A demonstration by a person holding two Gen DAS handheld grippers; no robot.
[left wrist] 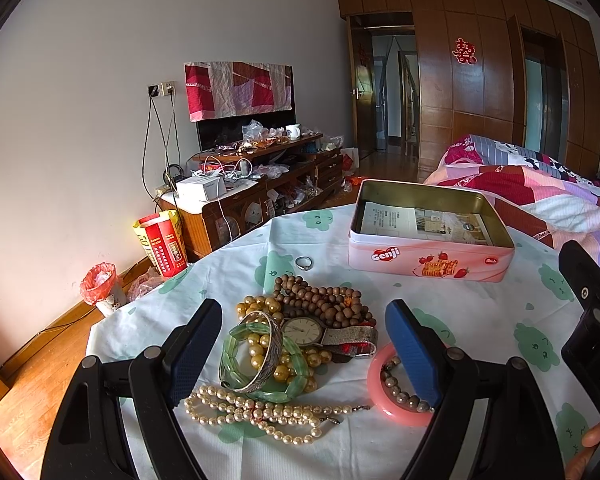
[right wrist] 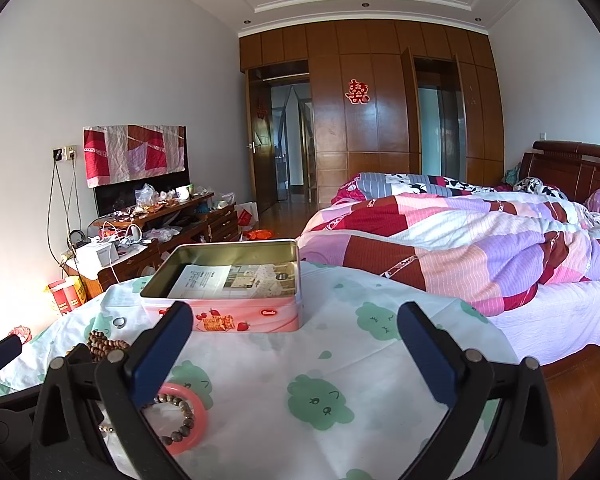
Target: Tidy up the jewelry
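A heap of jewelry lies on the cloth-covered table: a silver bangle [left wrist: 265, 354], a green bead bracelet [left wrist: 296, 384], a watch [left wrist: 306, 330], brown wooden beads [left wrist: 324, 300], a pearl necklace [left wrist: 256, 412], a pink bangle [left wrist: 384, 404] and a small ring [left wrist: 303, 263]. An open pink tin [left wrist: 428, 258] with paper inside stands behind. My left gripper [left wrist: 304, 344] is open, its fingers on either side of the heap, just above it. My right gripper [right wrist: 296, 356] is open and empty over bare cloth, the tin [right wrist: 236, 312] ahead, the pink bangle [right wrist: 188, 420] by its left finger.
The table's far edge drops to a wooden floor [left wrist: 28, 392]. A cluttered TV cabinet [left wrist: 260, 184] stands at the left wall. A bed with a patchwork quilt [right wrist: 480, 240] is at the right. The right gripper's body [left wrist: 592, 320] shows at the left view's right edge.
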